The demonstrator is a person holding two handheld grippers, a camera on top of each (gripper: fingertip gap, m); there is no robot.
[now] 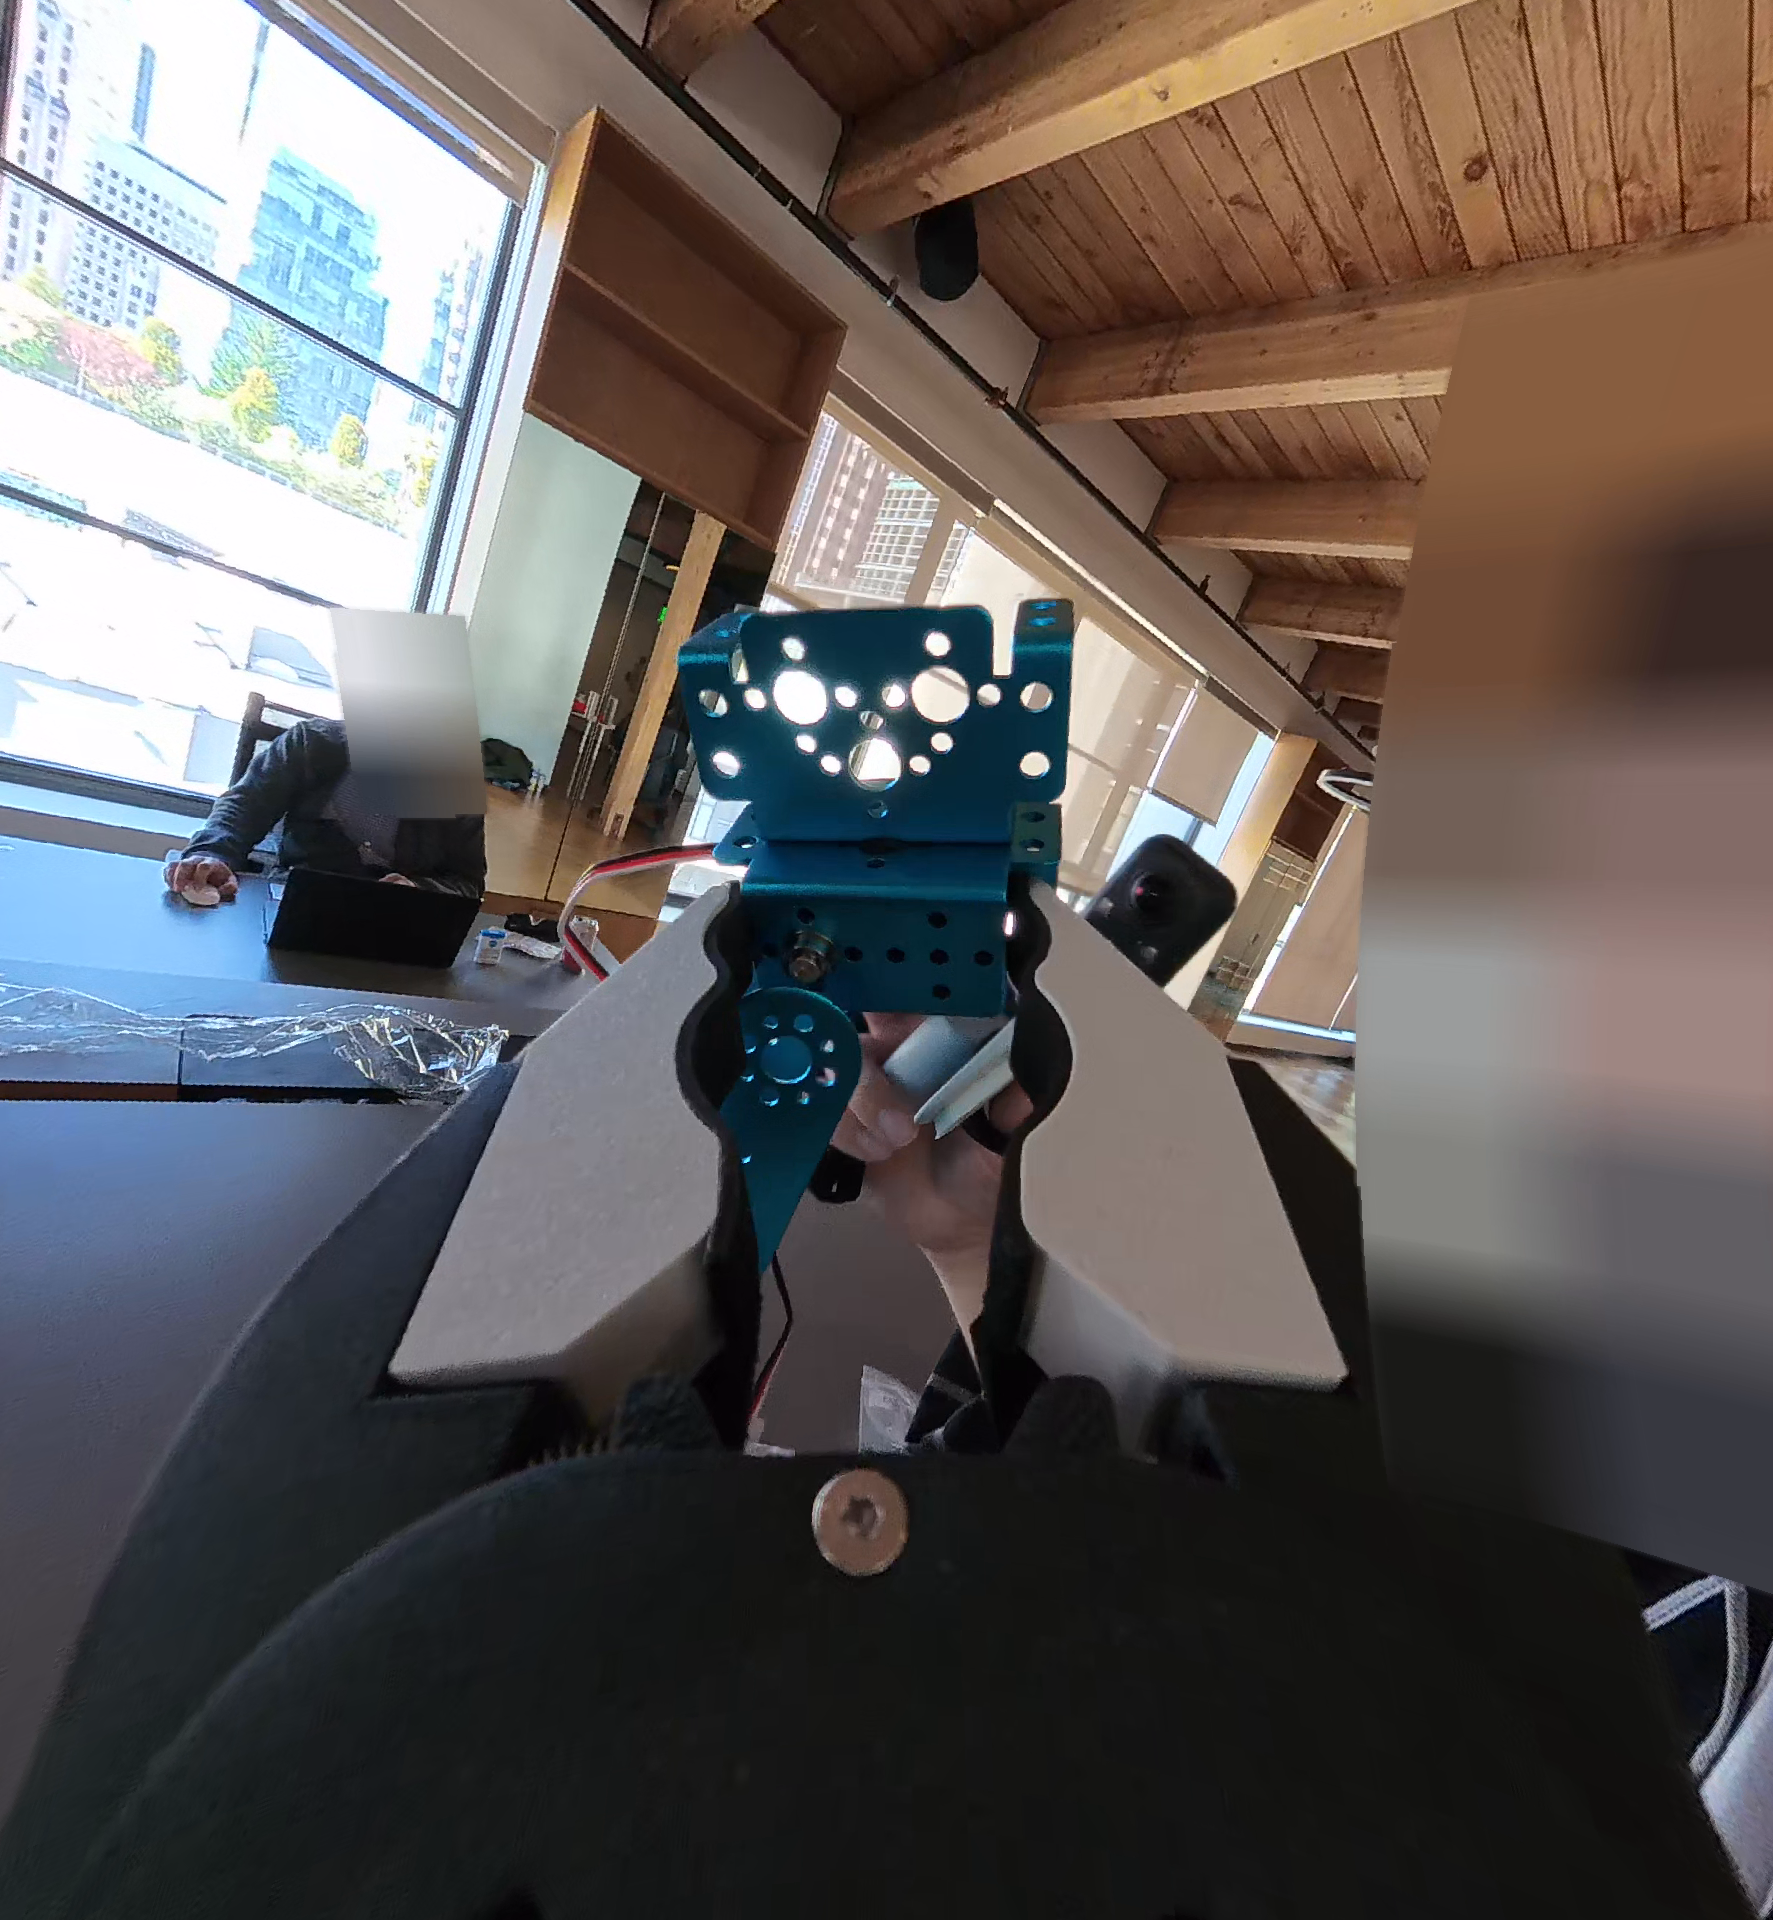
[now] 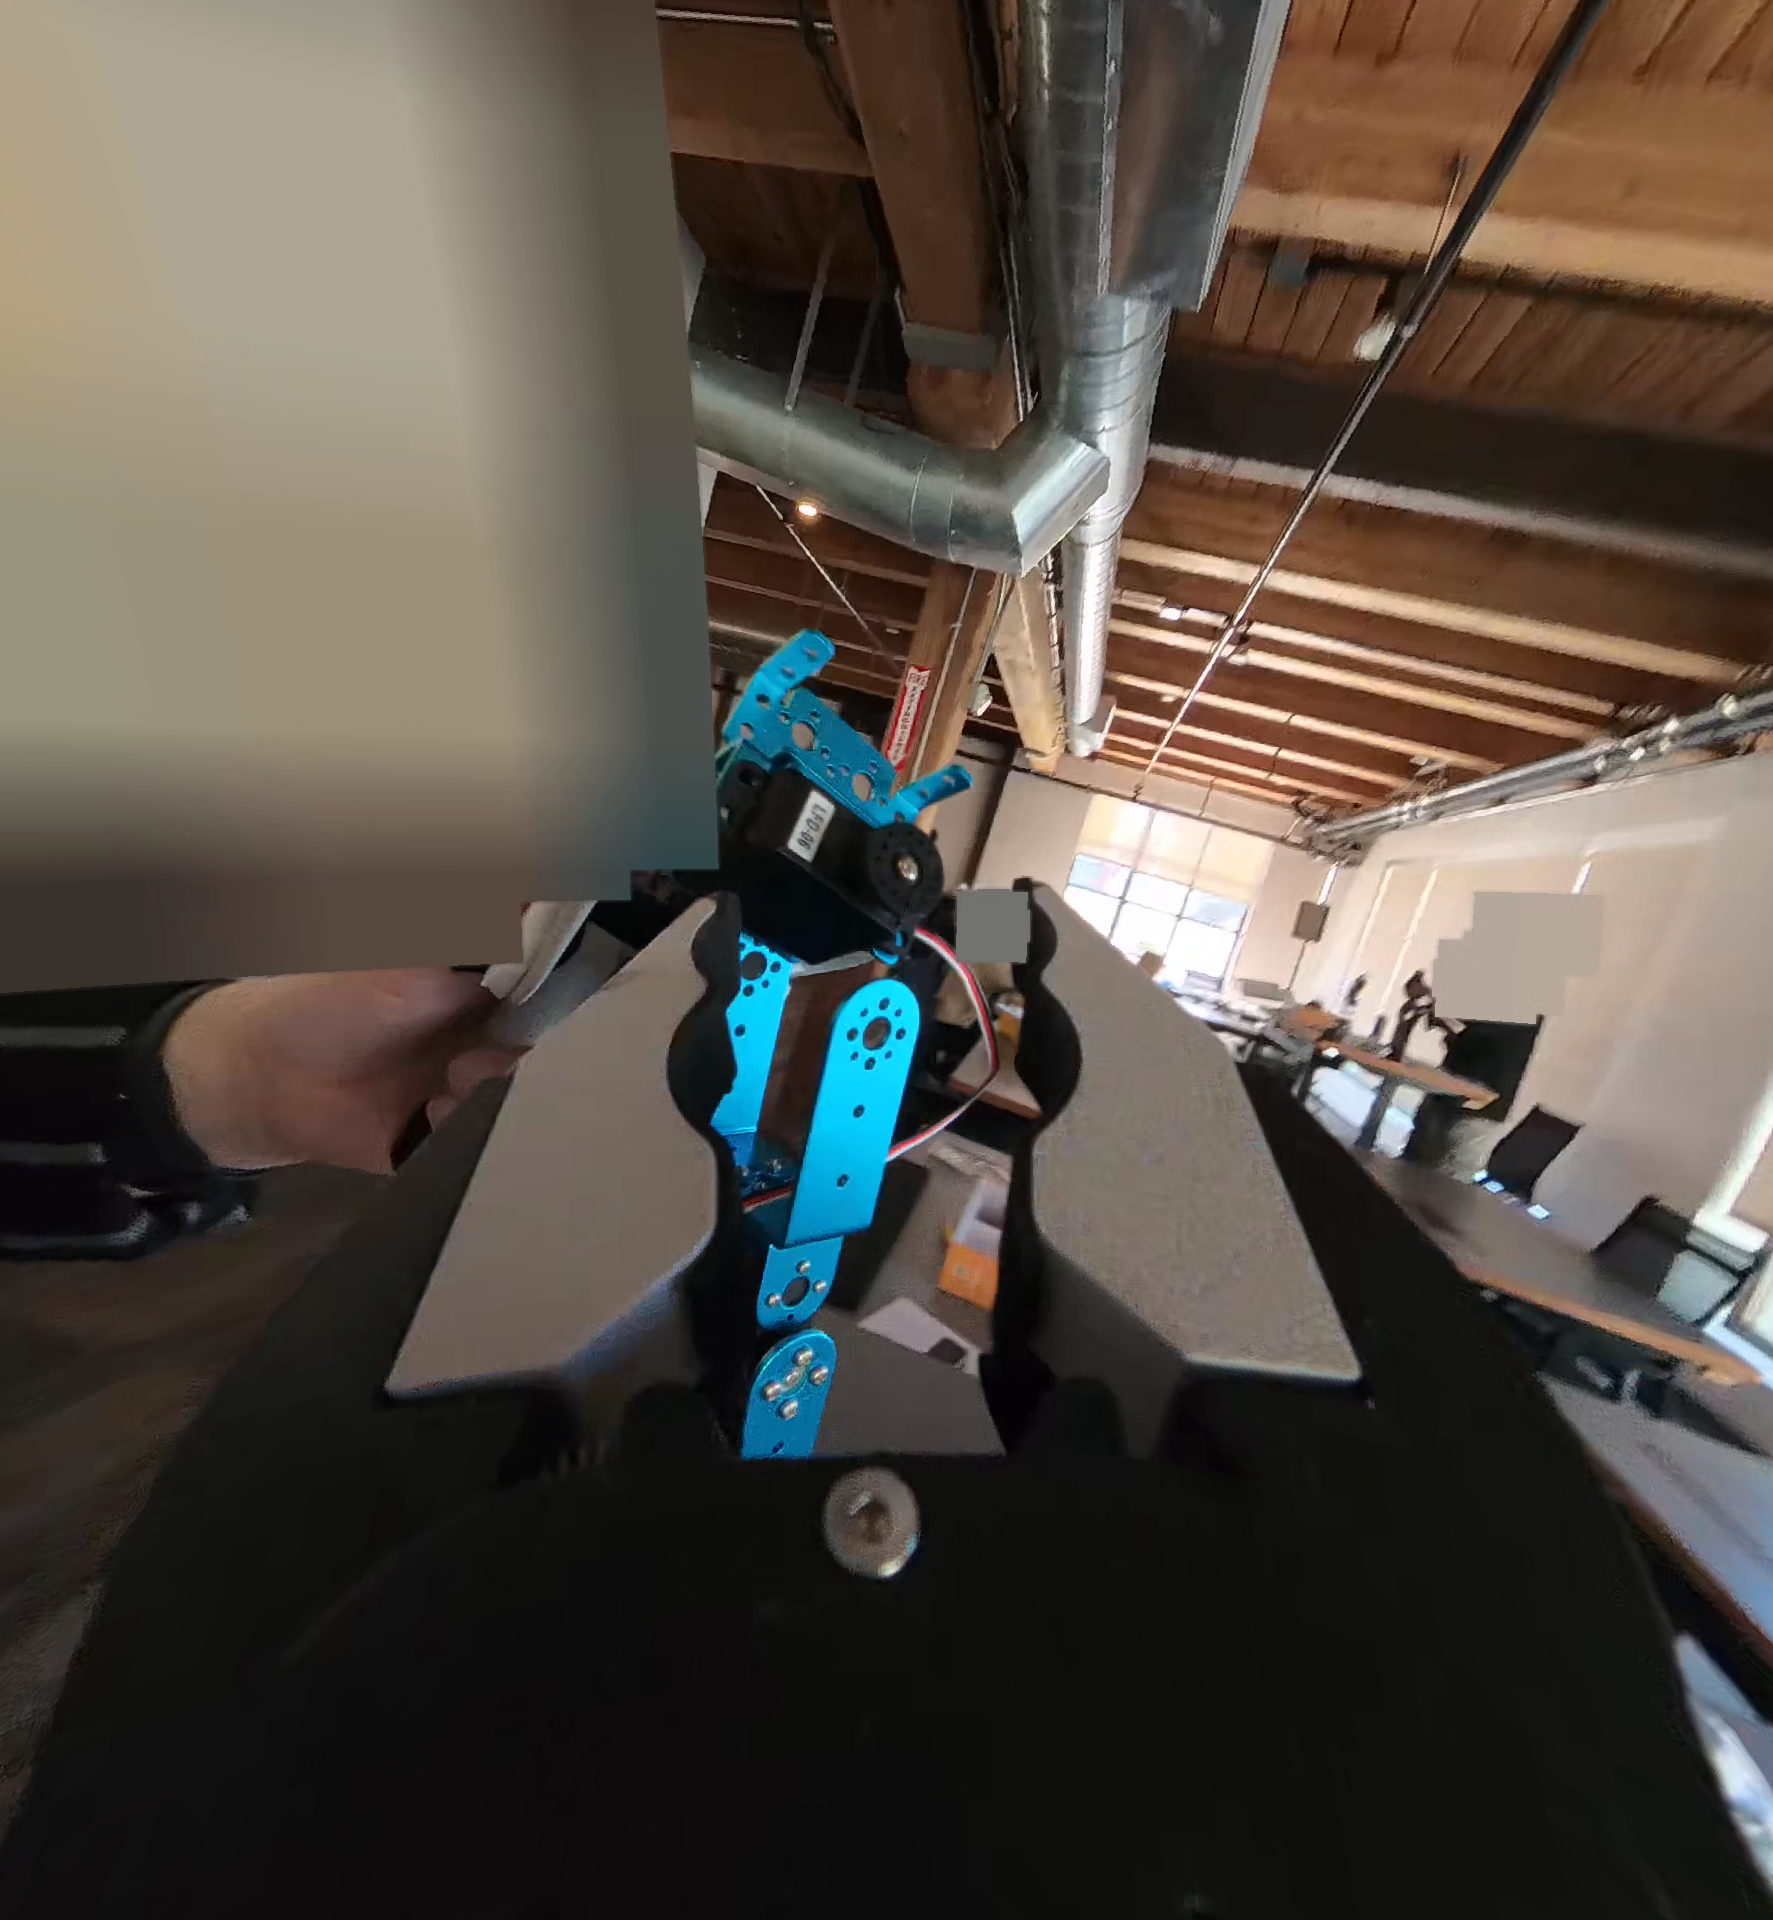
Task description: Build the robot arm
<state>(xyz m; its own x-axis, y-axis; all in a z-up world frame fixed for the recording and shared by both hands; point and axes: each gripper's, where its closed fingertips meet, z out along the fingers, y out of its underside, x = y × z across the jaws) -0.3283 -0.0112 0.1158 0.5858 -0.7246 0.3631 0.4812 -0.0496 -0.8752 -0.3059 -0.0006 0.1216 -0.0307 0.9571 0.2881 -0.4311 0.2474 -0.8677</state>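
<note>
A blue perforated metal bracket assembly (image 1: 861, 717) is held up in the air. My left gripper (image 1: 871, 935) is shut on its lower block, one black pad on each side. A blue round-ended link (image 1: 783, 1081) and thin wires hang below it. In the right wrist view the same assembly shows a black servo (image 2: 830, 852) and long blue links (image 2: 861, 1101) running between the fingers. My right gripper (image 2: 877, 935) is open around them. Its left pad lies against a blue bar and its right pad stands apart. A hand (image 2: 321, 1060) is at the left.
A person sits at a black laptop (image 1: 373, 925) on a dark table (image 1: 82, 914), with crumpled clear plastic (image 1: 238, 1029) nearer. A black camera (image 1: 1157, 904) shows behind the bracket. A small orange box (image 2: 970, 1262) and papers lie below; long desks (image 2: 1547, 1288) run along the right. The grippers are tip to tip, or close to it.
</note>
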